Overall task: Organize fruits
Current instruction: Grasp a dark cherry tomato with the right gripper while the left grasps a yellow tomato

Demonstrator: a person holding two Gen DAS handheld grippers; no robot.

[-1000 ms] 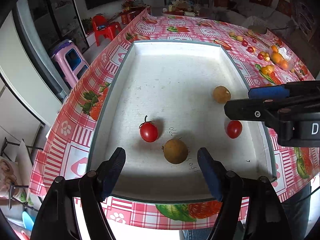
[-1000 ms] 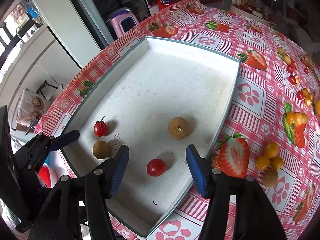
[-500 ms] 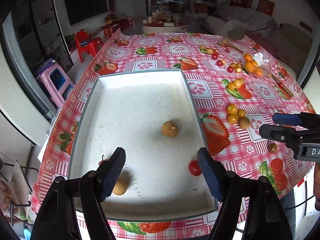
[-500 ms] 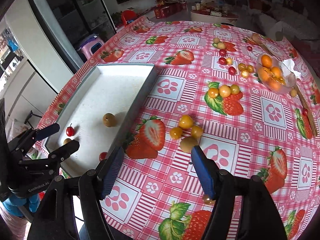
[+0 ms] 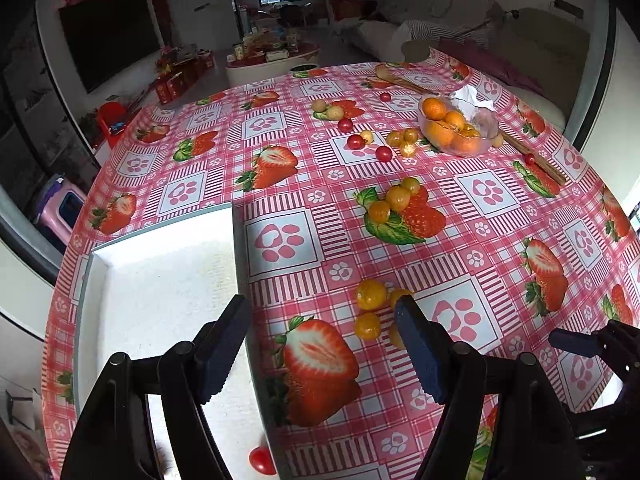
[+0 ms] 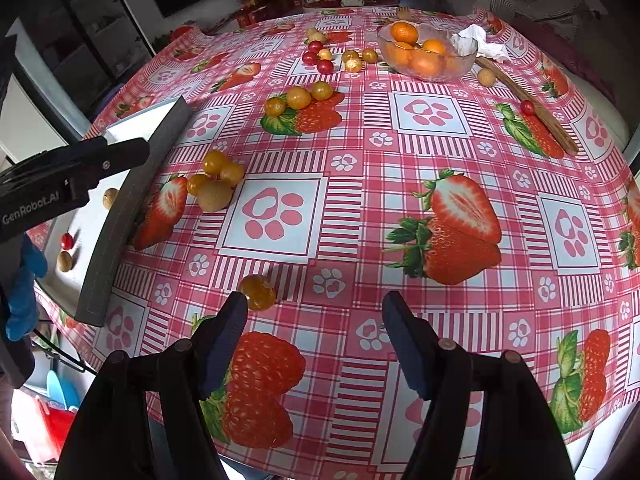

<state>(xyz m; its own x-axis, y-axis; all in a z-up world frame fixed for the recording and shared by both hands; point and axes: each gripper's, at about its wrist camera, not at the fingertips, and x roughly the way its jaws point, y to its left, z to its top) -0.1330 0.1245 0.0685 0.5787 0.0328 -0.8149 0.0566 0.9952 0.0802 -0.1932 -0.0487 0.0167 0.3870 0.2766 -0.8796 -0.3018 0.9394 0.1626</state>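
Note:
My left gripper point(image 5: 322, 320) is open and empty above the table, just right of the white tray point(image 5: 160, 276). A red tomato point(image 5: 262, 460) lies in the tray's near corner. A cluster of small yellow fruits point(image 5: 370, 304) lies between its fingertips, farther off. My right gripper point(image 6: 314, 312) is open and empty above the tablecloth. A single yellow fruit point(image 6: 259, 292) lies by its left fingertip. The tray point(image 6: 120, 216) holds a brown fruit point(image 6: 110, 198), a red tomato point(image 6: 67, 241) and another brown fruit point(image 6: 64, 261). The left gripper point(image 6: 72, 176) shows over the tray.
Yellow and brown fruits point(image 6: 216, 184) lie near the tray. More yellow fruits point(image 6: 298, 98), red tomatoes point(image 6: 318, 58) and a glass bowl of oranges point(image 6: 426, 56) sit farther back. A wooden stick point(image 6: 528, 104) and crumpled tissue point(image 6: 478, 42) lie at the right.
Both grippers have swung right and pulled away from the tray toward the loose fruits on the tablecloth. Both stay open and empty.

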